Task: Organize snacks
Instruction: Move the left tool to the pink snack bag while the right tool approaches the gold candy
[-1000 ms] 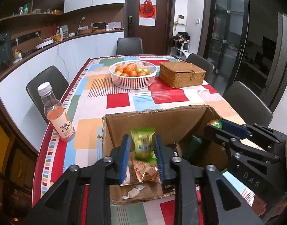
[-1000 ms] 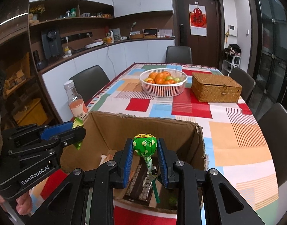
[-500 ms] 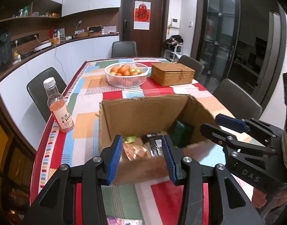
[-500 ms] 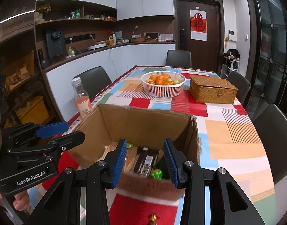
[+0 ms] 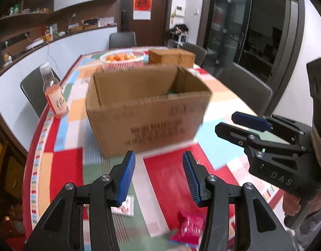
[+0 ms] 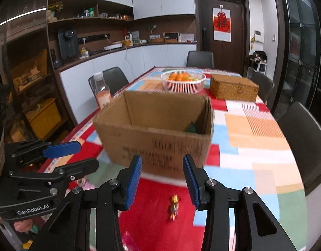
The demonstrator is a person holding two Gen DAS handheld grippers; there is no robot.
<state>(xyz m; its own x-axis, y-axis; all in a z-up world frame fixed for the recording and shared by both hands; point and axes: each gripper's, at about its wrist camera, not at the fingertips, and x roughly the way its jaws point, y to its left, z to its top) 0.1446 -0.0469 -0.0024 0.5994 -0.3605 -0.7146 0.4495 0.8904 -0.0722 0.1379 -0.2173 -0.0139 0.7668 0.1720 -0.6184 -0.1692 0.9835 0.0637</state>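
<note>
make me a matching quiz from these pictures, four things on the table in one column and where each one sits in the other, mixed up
Things:
1. cardboard box
2. drink bottle
3. wicker box
4. gold-wrapped candy

Places:
A. far end of the table, right of the fruit basket
B. on the red patch, in front of the open right gripper
C. left edge of the table
D. middle of the table, top open

Pairs: 1-D, 2-C, 3-A, 4-B
</note>
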